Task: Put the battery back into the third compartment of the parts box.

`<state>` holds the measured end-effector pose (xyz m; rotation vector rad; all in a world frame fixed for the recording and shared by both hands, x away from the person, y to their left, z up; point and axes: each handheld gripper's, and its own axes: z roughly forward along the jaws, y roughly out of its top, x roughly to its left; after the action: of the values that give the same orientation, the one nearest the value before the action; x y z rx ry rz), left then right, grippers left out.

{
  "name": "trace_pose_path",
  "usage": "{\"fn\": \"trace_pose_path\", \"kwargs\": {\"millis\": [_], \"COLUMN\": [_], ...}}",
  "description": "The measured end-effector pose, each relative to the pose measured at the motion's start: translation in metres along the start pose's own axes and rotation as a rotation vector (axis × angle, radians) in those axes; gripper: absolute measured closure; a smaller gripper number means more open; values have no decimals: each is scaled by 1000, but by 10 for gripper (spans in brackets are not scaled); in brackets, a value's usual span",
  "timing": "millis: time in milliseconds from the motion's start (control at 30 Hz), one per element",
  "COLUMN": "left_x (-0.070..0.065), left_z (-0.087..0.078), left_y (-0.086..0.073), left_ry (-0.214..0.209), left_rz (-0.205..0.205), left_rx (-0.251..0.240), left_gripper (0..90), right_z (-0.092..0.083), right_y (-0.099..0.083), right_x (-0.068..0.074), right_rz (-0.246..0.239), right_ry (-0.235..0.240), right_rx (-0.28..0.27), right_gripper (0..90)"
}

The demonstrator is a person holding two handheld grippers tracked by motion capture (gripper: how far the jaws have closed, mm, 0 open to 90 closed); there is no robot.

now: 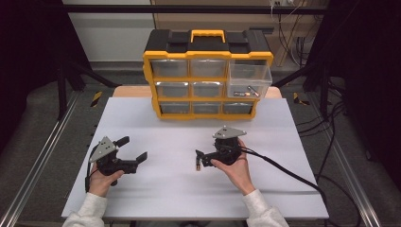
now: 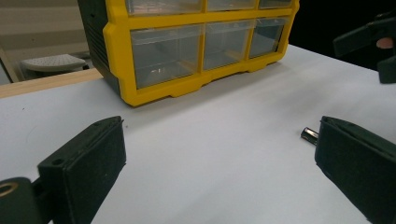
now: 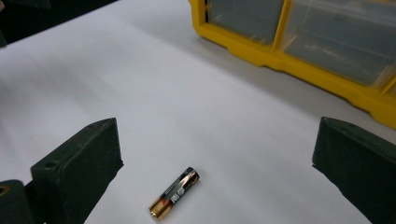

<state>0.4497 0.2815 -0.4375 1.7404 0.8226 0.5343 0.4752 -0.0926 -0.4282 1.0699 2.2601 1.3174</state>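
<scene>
Right gripper [image 1: 199, 158] sits near the middle of the white table [image 1: 283, 189], jaws spread wide apart and nothing between them but bare surface. Just in front of those jaws lies a small battery [image 3: 174, 193], flat on the table, gold end toward the camera in the right gripper view, dark body with a copper band pointing away. In the high view the battery [image 1: 199, 165] shows as a tiny dark stub right at the jaw tips, touching nothing I can make out.

Over on the left, the left gripper [image 1: 134, 149] rests low on the table in the person's hand, jaws also wide apart, empty. In the left gripper view one end of the battery [image 2: 309, 135] peeks out beside the right-hand jaw, farther off on the table.

Beyond both, at the far edge, stands the yellow and black drawer cabinet [image 1: 208, 75], three rows of clear drawers. Its upper right drawer [image 1: 249, 81] is pulled out, with a few small items lying in it, too small to name.
</scene>
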Motion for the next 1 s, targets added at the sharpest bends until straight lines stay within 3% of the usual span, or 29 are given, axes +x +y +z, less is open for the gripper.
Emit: {"fn": "trace_pose_path", "kwargs": {"millis": [533, 733, 1000], "left_x": [0, 0, 0], "left_z": [0, 0, 0], "left_y": [0, 0, 0], "left_ry": [-1, -1, -1], "left_rz": [-5, -5, -2], "left_rx": [-2, -2, -1], "left_gripper": [15, 16, 16], "right_z": [34, 44, 49], "right_y": [-26, -35, -41], "right_x": [11, 13, 15], "right_rz": [9, -5, -14], "right_ry": [31, 36, 42], "right_rx": [108, 148, 172], "right_gripper": [76, 184, 392]}}
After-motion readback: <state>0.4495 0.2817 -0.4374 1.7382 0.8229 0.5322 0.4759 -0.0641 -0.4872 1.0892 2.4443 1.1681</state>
